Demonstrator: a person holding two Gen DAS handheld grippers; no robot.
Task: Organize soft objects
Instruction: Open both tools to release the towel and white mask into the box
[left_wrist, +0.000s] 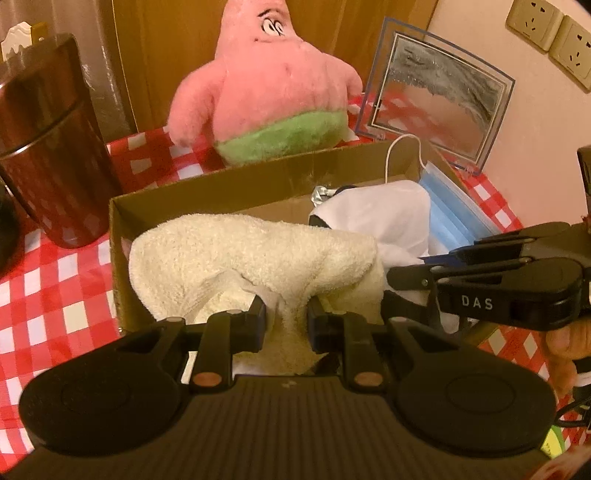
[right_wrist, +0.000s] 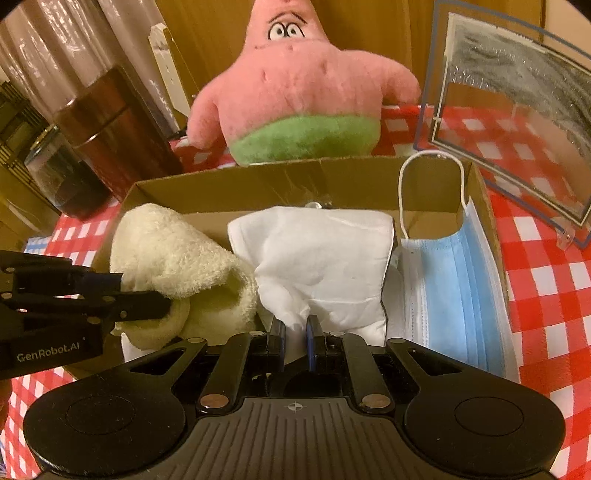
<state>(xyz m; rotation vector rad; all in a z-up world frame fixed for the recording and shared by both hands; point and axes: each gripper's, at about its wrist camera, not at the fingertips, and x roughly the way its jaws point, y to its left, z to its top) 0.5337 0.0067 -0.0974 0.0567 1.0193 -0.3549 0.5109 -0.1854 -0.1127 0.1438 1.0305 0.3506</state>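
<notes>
Already well along: your left gripper (left_wrist: 284, 314) is pinched on a fold of the cream terry-cloth towel (left_wrist: 236, 254), jaws narrowed with the pile bunched between the pads, and the towel sits at the 9 o'clock end of the open brown cardboard box (left_wrist: 207, 184). Your right gripper (right_wrist: 295, 325) is nearly closed on a corner of the white folded cloth (right_wrist: 317, 254), which lies in the middle of the box, touching the towel on its 9 o'clock side. At the 3 o'clock end, the pale blue pleated face mask (right_wrist: 447, 280) lies flat against the box wall, its white ear loop standing up over the far corner. So three soft things read as inside the box; judged from how they lie, both cloths look set down or close to it, and neither is let go. Left to do, by my reading: release both, then deal with the pink-and-green star-shaped plush toy (right_wrist: 299, 96), upright on the red-and-white checked tablecloth (right_wrist: 535, 266) at 12 o'clock, just behind the box. Whether it fits beside the rest I cannot tell. A dark red metal canister (left_wrist: 51, 147) at 10 o'clock and a clear acrylic picture frame (right_wrist: 517, 122) at 2 o'clock are hard items; leave them.
</notes>
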